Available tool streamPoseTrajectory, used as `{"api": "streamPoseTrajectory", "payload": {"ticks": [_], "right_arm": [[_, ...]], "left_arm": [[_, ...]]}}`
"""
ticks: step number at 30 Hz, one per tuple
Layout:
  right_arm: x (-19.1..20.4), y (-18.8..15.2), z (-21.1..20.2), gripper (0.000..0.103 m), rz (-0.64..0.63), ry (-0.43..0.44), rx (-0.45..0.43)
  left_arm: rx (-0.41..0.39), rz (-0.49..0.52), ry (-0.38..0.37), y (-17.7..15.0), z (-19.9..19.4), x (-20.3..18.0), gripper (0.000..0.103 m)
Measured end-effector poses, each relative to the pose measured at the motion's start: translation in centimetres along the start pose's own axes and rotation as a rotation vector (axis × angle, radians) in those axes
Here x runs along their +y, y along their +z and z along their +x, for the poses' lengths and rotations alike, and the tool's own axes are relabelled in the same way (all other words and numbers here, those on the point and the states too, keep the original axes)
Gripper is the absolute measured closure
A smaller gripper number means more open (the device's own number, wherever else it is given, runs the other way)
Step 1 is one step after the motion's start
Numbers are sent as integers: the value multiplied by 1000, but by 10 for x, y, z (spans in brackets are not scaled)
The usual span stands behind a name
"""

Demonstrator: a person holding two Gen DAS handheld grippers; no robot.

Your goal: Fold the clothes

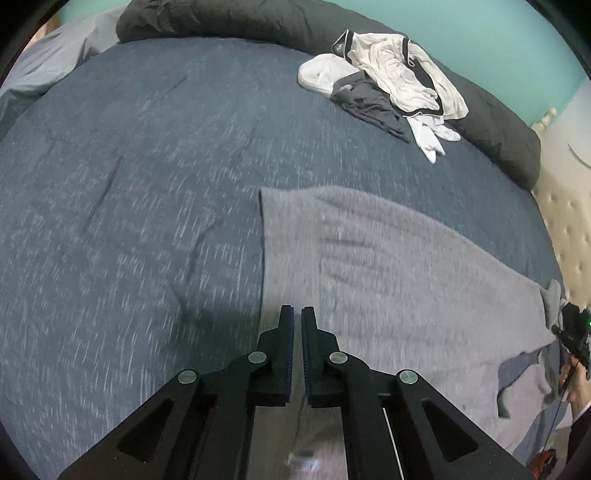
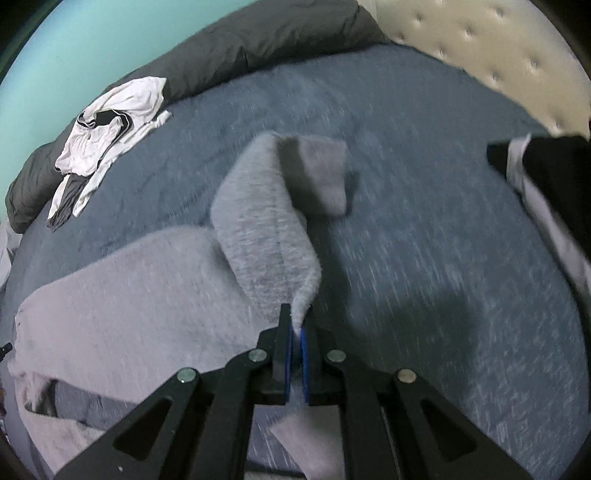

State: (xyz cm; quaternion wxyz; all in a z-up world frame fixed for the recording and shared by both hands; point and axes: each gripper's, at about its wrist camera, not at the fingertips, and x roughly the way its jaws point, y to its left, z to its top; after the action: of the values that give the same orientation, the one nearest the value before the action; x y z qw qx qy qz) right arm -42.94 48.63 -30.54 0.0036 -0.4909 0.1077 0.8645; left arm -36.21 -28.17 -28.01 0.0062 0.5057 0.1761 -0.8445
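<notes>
Left wrist view
Left gripper (image 1: 297,314): we are holding it low over the near edge of the grey garment (image 1: 388,266), jaws drawn nearly together with a thin gap; no cloth is showing between the pads, so we are reading it as clenched on nothing.
Garment: it is lying spread over the blue-grey bedspread (image 1: 129,221), its far corner flat and its right end rising toward the right gripper (image 1: 574,332).
Laundry pile (image 1: 388,81): white, black-trimmed and dark pieces are sitting crumpled near the dark duvet roll (image 1: 240,18).
Risk: with this side unpinned, we are judging that a pull from the right could drag the whole garment askew.

Right wrist view
Right gripper (image 2: 297,325): we are pinching a lifted fold of the grey garment (image 2: 258,236) between the blue pads.
Garment: it is twisting up from the bed into a sleeve-like tube, the body trailing left.
Risk: the bite is looking shallow, so the knit could slip out.
Materials: soft, fuzzy heathered knit; flecked woven bedspread; tufted cream headboard (image 2: 480,48).
</notes>
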Motion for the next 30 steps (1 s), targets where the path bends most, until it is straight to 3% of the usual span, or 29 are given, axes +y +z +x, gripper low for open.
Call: {"api": "streamPoseTrajectory", "payload": {"ticks": [6, 8, 10, 18, 21, 30], "right_arm": [[-17, -11, -27, 94, 61, 38, -35], [-20, -14, -37, 84, 62, 46, -40], [-21, -16, -46, 82, 54, 50, -42], [-22, -42, -66, 80, 28, 72, 21], [-25, -58, -69, 76, 14, 58, 54], [-41, -104, -81, 62, 0, 31, 119]], "left_arm": [[10, 5, 4, -22, -24, 5, 84], [11, 0, 1, -29, -31, 8, 83], [13, -4, 1, -36, -36, 9, 80], [44, -6, -7, -71, -45, 15, 69], [59, -2, -2, -85, -47, 17, 62], [73, -38, 12, -118, -54, 31, 53]]}}
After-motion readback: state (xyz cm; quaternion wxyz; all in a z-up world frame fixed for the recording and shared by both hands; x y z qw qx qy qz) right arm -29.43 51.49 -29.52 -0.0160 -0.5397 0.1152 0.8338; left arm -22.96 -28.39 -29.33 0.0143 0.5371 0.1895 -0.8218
